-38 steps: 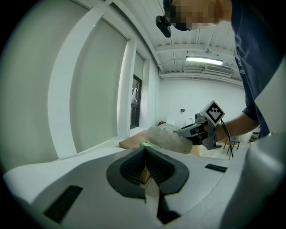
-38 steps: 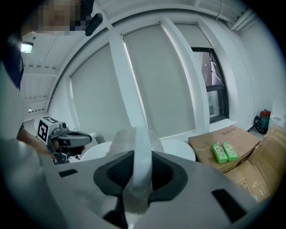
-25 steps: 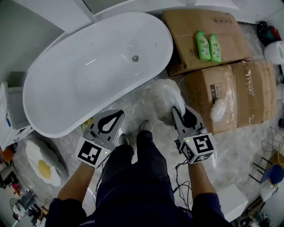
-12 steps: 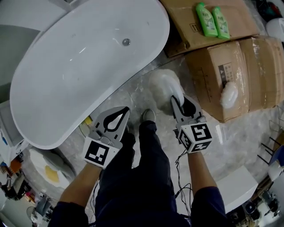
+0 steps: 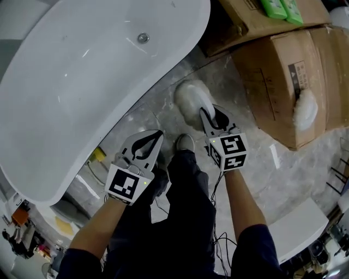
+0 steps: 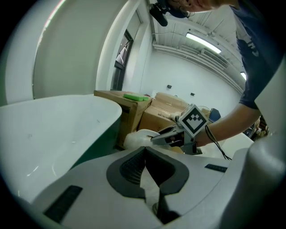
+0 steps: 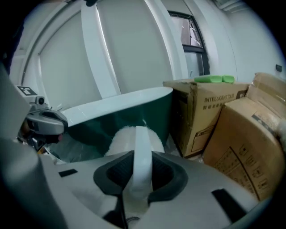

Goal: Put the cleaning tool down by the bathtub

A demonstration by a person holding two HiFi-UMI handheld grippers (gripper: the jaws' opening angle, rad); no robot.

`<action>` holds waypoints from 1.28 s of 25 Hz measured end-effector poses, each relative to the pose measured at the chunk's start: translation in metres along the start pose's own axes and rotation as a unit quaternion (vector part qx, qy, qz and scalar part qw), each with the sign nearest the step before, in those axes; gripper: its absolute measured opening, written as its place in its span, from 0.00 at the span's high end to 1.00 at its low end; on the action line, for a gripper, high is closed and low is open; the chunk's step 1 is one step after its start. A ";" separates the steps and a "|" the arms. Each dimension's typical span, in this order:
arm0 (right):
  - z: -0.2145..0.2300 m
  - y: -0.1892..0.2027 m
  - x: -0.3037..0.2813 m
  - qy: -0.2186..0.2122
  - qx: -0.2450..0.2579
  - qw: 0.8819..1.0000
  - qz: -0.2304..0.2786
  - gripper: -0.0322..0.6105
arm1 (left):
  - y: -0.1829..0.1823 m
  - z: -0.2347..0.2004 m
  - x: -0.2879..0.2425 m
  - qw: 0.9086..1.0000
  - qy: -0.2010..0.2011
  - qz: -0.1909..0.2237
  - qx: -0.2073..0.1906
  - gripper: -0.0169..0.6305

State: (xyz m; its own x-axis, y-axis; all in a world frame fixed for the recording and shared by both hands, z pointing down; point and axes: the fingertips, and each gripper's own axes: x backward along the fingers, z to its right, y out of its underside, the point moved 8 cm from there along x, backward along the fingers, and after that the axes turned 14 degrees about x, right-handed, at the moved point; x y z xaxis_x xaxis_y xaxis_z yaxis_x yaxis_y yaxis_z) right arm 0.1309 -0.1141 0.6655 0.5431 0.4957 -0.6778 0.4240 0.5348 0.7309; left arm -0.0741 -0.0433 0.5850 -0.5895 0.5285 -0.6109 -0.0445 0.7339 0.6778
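Marbled grey floor (image 5: 158, 117) of a showroom-like space, carrying a white freestanding bathtub (image 5: 82, 82) at upper left and stacked cardboard boxes (image 5: 283, 82) at upper right. Green bottles (image 5: 281, 8) lie on the far box, and a white fluffy pad (image 5: 305, 109) sits on the near one. Item of the task: one cleaning tool, made up of a fluffy white head (image 5: 188, 101) on a flat white handle (image 7: 143, 161). Location: low in the gap between the tub's outer wall and the boxes, just beside the tub and ahead of the person's shoe (image 5: 184, 143). Whether the head touches the floor cannot be told from any view. Holder: right hand-held gripper (image 5: 208, 115), jaws pinching the handle between the dark pads, with the head projecting forward toward the tub. Left hand-held gripper (image 5: 154, 136): jaws pressed together at the tips, nothing between them, idle beside the tub's rim and well apart from the tool. Progress, as judged: the carry appears nearly complete, since the tool is already in the right spot next to the tub. Outstanding: resting the head and handle fully on the floor, spreading the right jaws to free the handle, and drawing the hand-held gripper clear without dragging the tool along.
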 end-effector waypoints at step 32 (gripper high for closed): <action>-0.012 0.257 -0.279 -0.029 0.108 0.988 -0.107 0.77 | 0.164 -0.114 -0.163 0.997 0.014 -0.061 -0.047 0.93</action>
State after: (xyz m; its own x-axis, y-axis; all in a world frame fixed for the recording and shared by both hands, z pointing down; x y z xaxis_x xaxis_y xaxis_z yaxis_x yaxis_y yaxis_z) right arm 0.0802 -0.1063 1.0414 0.4617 0.3441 -0.8176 0.6752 0.4614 0.5755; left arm -0.0774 -0.0578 0.8418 -0.5979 0.4249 -0.6797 -0.1911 0.7479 0.6357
